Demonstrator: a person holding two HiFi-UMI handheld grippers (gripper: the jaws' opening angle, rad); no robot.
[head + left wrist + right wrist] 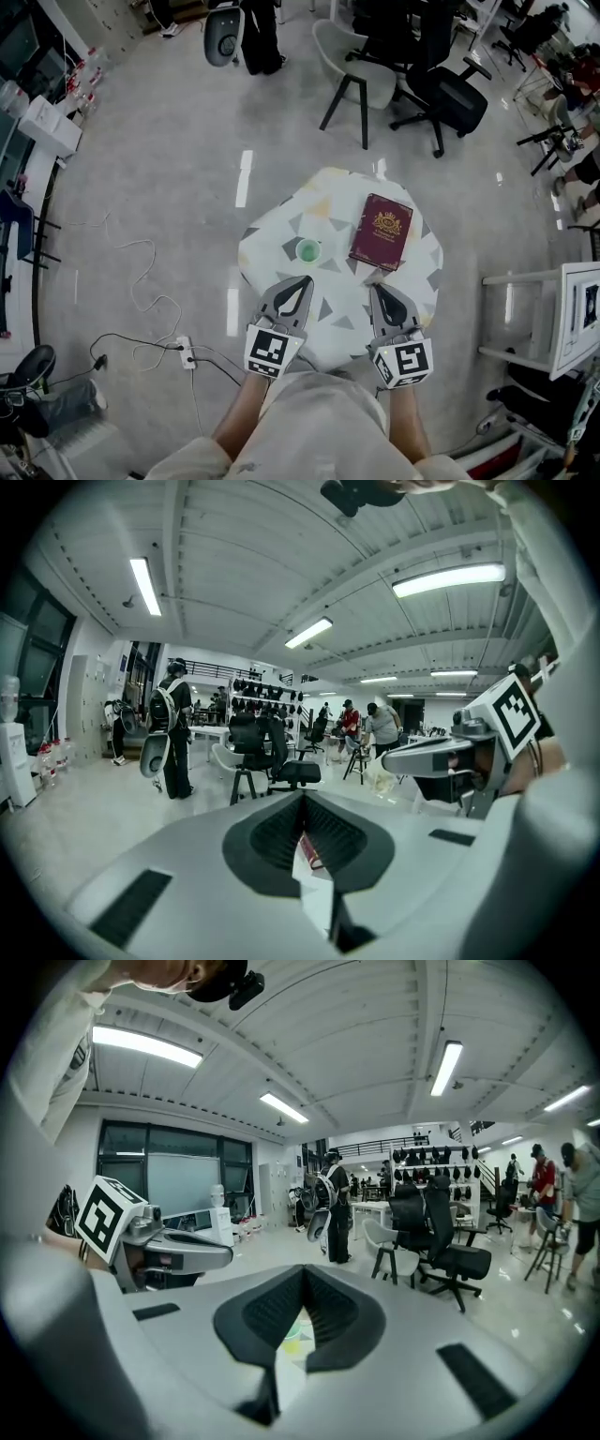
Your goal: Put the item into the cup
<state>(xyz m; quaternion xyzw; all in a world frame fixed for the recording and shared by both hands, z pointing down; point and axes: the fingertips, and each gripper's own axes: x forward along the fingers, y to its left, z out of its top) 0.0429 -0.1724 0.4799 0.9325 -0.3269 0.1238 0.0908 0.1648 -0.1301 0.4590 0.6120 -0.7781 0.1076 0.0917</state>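
Note:
A small green cup (307, 250) stands open side up on the patterned white-and-grey table (281, 239), left of centre. A dark red book (382, 231) with gold print lies flat to the cup's right. My left gripper (302, 280) hovers just near of the cup, jaws shut and empty. My right gripper (376, 288) hangs near the book's front edge, also shut with nothing held. In the left gripper view the shut jaws (302, 795) hide most of the table; a sliver of the book (307, 851) shows below them. A slice of the cup (292, 1334) shows under the shut right gripper (305, 1269).
The table is small, with floor all round. A white chair (356, 70) and black office chairs (450, 89) stand beyond it. Cables and a power strip (185, 352) lie on the floor at left. A white rack (553, 319) stands at right.

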